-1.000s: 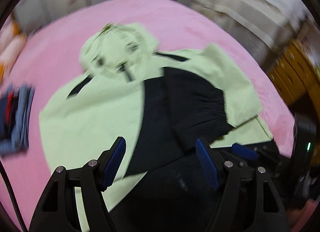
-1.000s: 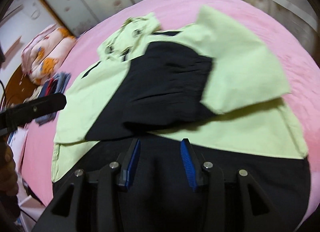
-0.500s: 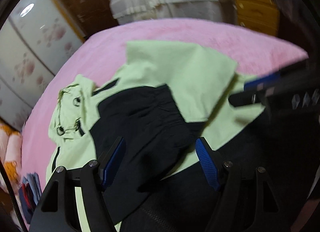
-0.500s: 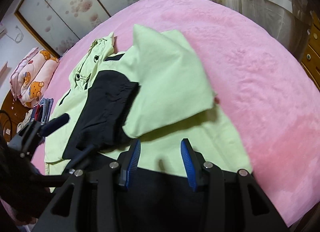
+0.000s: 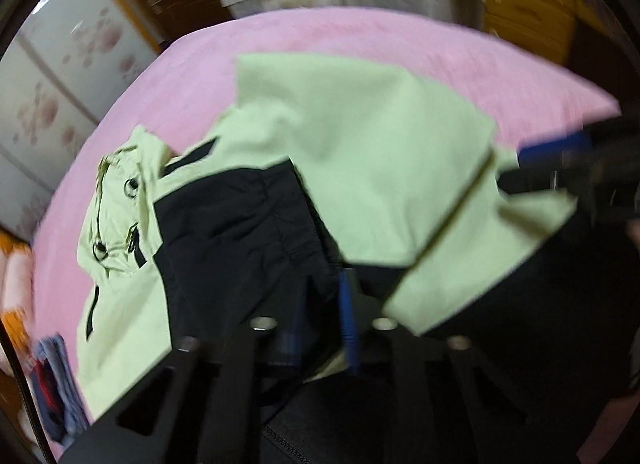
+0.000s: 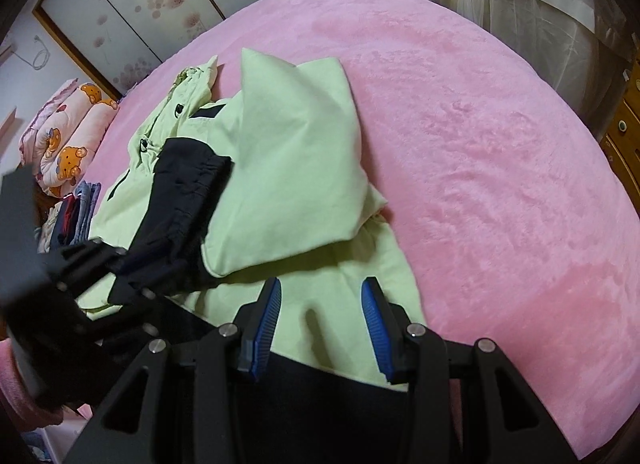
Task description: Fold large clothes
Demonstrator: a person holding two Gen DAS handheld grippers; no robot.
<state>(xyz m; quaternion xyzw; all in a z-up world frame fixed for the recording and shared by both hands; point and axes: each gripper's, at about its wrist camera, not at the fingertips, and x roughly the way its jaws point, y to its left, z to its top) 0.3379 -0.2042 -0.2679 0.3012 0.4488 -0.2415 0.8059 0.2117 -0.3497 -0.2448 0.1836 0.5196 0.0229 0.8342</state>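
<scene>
A large light-green and black jacket (image 6: 288, 168) lies spread on a pink bed (image 6: 480, 136), its sleeves folded in across the body: a black cuffed sleeve (image 6: 180, 200) lies over the middle, and a green sleeve panel (image 6: 292, 160) is doubled over it.

The left tongs (image 5: 324, 328) have just been closing, and their blue pads now stand nearly together, with black cloth of the sleeve (image 5: 240, 240) bunched at and between them; the view is blurred, so whether the pads truly pinch the cloth cannot be told for certain, though it looks so. Ahead of these tongs and to their left lies the hood (image 5: 120, 200) with its metal eyelets; ahead and to their right the green panel (image 5: 360, 152) slopes away. The right tongs show at the right edge of this view as a dark blur with a blue pad (image 5: 556, 148).

The right tongs (image 6: 320, 328) stand half open with nothing between the pads, hanging just above the jacket's lower green part, near where the black hem band (image 6: 320, 392) begins. Their pads do not touch the cloth. To their left, the left tongs (image 6: 120, 268) reach into the black sleeve.

Far to the left of both lie a stack of folded clothes (image 6: 76, 216) and a bear-print quilt (image 6: 68, 136).
</scene>
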